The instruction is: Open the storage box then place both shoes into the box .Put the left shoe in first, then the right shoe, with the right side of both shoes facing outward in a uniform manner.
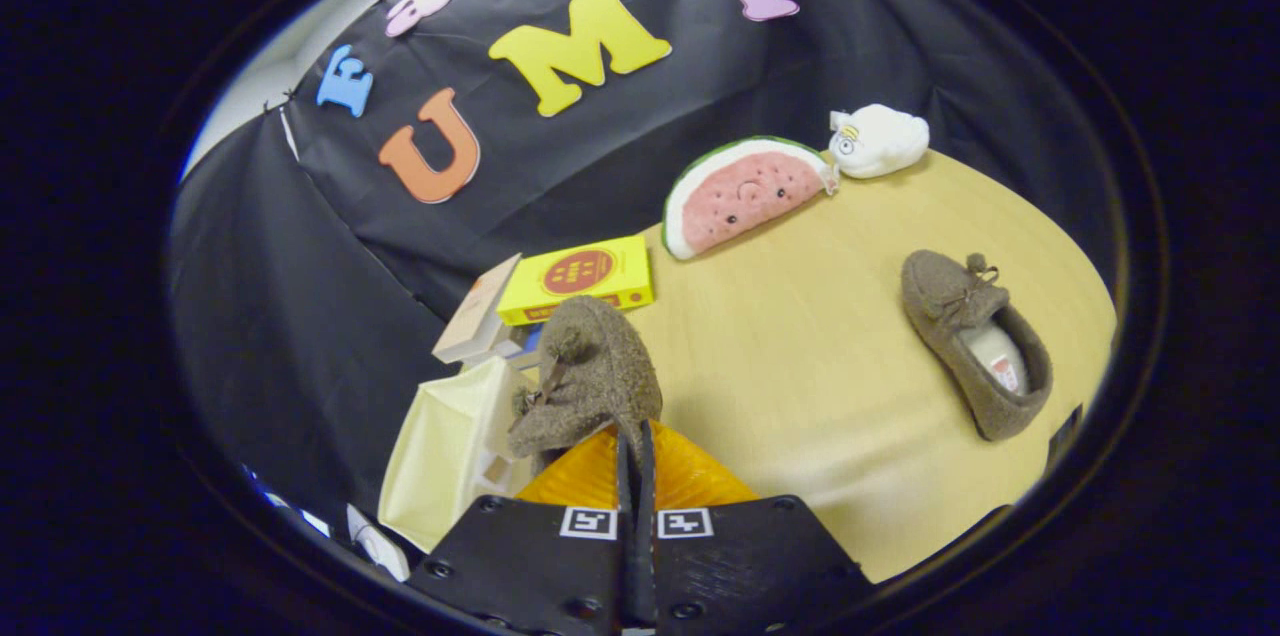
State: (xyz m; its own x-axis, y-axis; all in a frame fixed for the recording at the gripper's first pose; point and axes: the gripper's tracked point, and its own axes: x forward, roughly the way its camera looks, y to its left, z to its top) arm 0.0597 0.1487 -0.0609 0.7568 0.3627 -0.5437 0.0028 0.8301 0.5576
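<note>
Table (800, 356): pale wood-grain top, smooth and matt, bearing all that follows.

Storage box (445, 446): cream plastic, thin-walled and boxy, standing at the table's near edge just beside the fingers; it looks open, though its lid cannot be made out clearly. Judged the destination for the held shoe.

Watermelon cushion (745, 191): plush half-round, pink face with green rind, leaning near the black cloth wall, well apart from the work.

Yellow carton (580, 278): flat printed card box, lying beyond the held shoe, beside a tan card box (478, 321) tilted against it.

Second shoe (975, 346): grey-brown felted moccasin with a small bow, lying on the table well apart from the box, pale insole showing. Judged still to be moved.

Held shoe (590, 376): same woolly felt, soft and slumping, raised off the table just ahead of the fingers, beside the box.

White plush toy (880, 141): small, rounded, beside the cushion.

Gripper (637, 461): fingers drawn nearly together, pinching the held shoe's thin rear edge, presumably to carry it boxward.
</note>
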